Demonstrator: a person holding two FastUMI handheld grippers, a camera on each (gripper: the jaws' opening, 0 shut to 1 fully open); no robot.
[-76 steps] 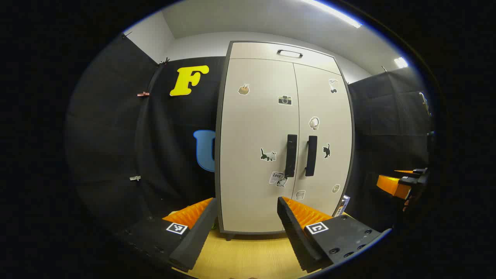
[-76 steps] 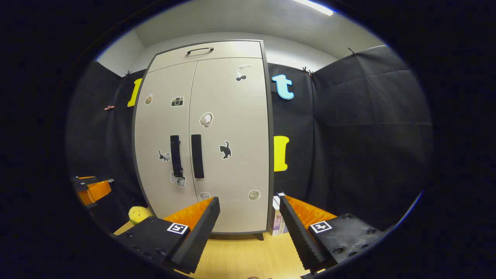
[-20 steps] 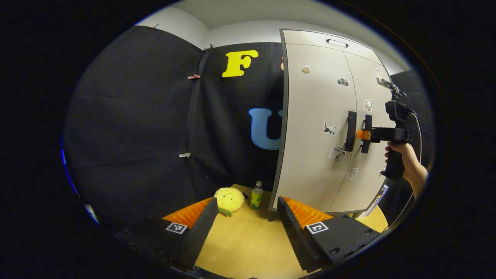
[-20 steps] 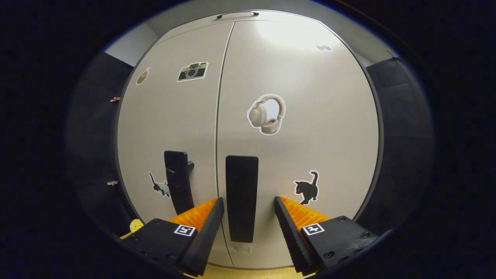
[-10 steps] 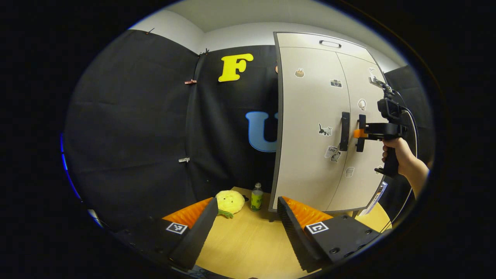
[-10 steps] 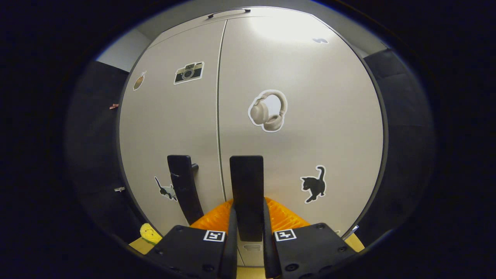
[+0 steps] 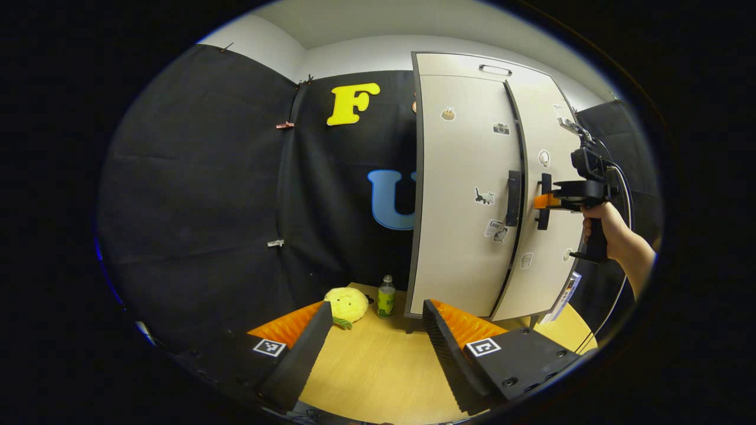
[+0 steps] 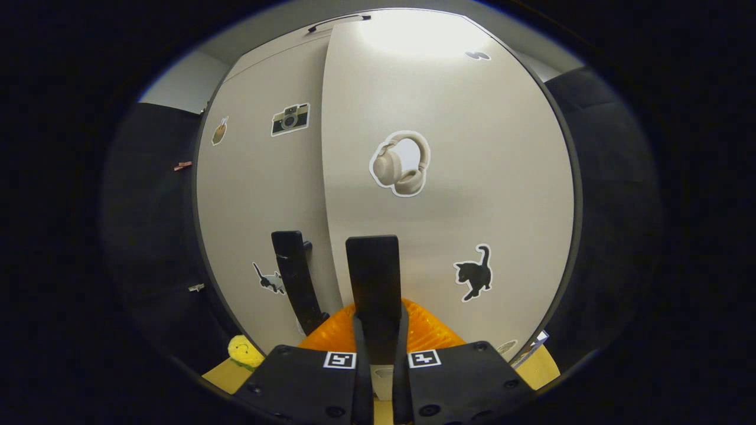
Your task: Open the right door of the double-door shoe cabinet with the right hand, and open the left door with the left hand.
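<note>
The pale shoe cabinet (image 7: 466, 195) stands on the wooden table, its doors dotted with stickers. In the right gripper view the right door (image 8: 460, 177) sits slightly ajar, its edge forward of the left door (image 8: 260, 195). My right gripper (image 8: 378, 330) is shut on the right door's black handle (image 8: 372, 271). The left door's handle (image 8: 295, 277) is beside it, untouched. In the left gripper view a hand holds the right gripper (image 7: 546, 200) at the right handle (image 7: 542, 203), near the left handle (image 7: 512, 198). My left gripper (image 7: 375, 330) hangs open, well back from the cabinet.
A yellow plush toy (image 7: 345, 304) and a small green bottle (image 7: 385, 297) sit on the table (image 7: 378, 372) left of the cabinet's foot. Books (image 7: 564, 298) lean at the cabinet's right side. Black cloth walls close in on both sides.
My right gripper closed on the right door's handle and the door has swung a little outward. The left gripper turned away from the cabinet earlier and now holds nearly still.
</note>
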